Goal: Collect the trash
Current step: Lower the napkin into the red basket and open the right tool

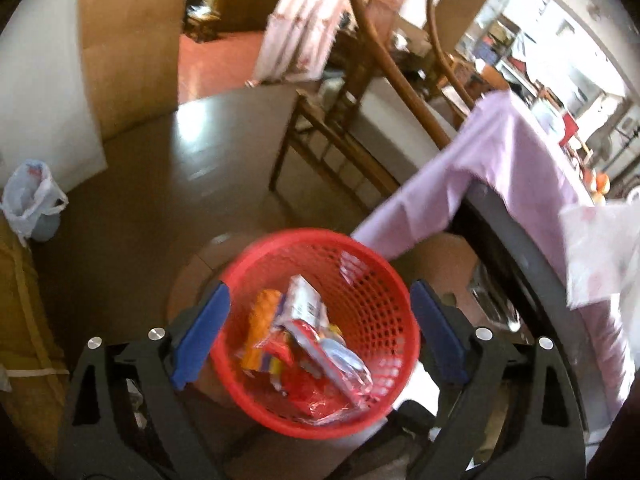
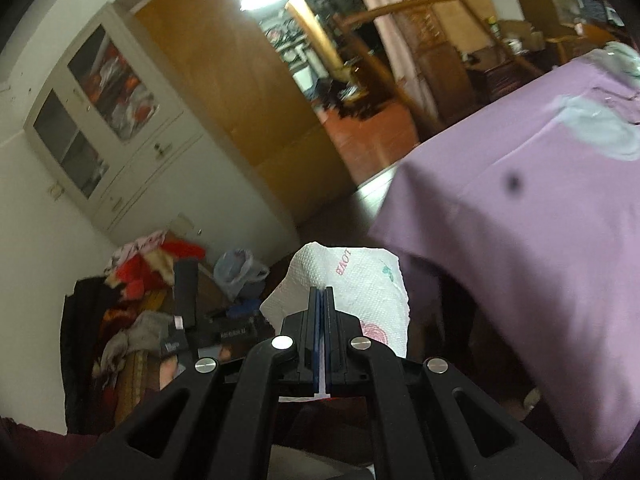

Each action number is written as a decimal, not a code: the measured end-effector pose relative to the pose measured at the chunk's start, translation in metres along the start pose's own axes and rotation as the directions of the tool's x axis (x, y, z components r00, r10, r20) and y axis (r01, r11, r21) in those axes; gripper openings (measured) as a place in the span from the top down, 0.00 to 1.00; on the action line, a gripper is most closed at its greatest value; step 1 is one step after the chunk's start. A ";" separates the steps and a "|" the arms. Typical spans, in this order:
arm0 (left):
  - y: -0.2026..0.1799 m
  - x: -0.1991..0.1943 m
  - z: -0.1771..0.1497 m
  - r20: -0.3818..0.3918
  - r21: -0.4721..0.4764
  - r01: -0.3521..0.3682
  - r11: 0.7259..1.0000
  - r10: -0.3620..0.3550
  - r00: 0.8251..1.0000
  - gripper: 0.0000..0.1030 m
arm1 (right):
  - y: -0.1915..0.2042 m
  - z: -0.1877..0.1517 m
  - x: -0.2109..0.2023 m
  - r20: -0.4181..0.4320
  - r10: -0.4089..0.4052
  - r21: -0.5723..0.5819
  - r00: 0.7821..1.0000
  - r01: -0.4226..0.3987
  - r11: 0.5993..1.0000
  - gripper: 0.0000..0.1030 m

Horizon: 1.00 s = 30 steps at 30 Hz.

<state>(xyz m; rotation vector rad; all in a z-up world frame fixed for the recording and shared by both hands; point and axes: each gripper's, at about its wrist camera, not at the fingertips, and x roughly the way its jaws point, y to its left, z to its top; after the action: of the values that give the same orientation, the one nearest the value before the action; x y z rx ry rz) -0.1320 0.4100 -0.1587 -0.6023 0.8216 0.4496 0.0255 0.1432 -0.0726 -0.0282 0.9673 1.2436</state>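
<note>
A red plastic mesh basket (image 1: 372,280) stands on the floor below my left gripper (image 1: 320,300), which is open with its blue pads on either side of the basket's rim. Crumpled wrappers (image 1: 308,340) in orange, red and white lie in the basket. My right gripper (image 2: 323,292) is shut on a white paper towel (image 2: 360,280) with pink and green print, held in the air beside the purple-covered table (image 2: 520,200). That paper towel also shows at the right edge of the left wrist view (image 1: 600,252).
The purple cloth (image 1: 500,160) hangs over the table edge right of the basket. A wooden chair (image 1: 340,132) stands behind. A white plastic bag (image 1: 32,196) sits on the floor at left, also seen in the right wrist view (image 2: 238,268). Clothes pile (image 2: 140,264) and white cabinet (image 2: 100,120) stand at left.
</note>
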 end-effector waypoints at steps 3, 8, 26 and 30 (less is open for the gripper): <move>0.008 -0.012 0.006 0.048 -0.008 -0.050 0.999 0.050 0.998 0.11 | 0.013 -0.002 0.026 -0.049 0.022 -0.018 0.999 -0.023 1.000 0.98; 0.023 -0.030 0.012 0.112 -0.028 -0.093 0.995 0.096 0.989 0.09 | 0.025 -0.005 0.078 -0.135 0.059 -0.028 0.989 -0.063 0.998 0.98; 0.033 -0.017 0.010 0.118 -0.017 -0.157 0.987 0.158 0.980 0.09 | 0.000 -0.048 0.224 -0.349 -0.122 -0.069 0.929 0.104 0.992 0.81; 0.028 -0.021 0.011 0.136 -0.010 -0.165 0.986 0.165 0.977 0.09 | 0.004 -0.038 0.196 -0.277 -0.128 -0.095 0.952 0.106 0.990 0.77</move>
<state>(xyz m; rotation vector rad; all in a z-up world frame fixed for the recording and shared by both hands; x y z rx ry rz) -0.1555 0.4353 -0.1452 -0.4983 0.7432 0.6354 -0.0015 0.2779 -0.2175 -0.3292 1.1449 1.1869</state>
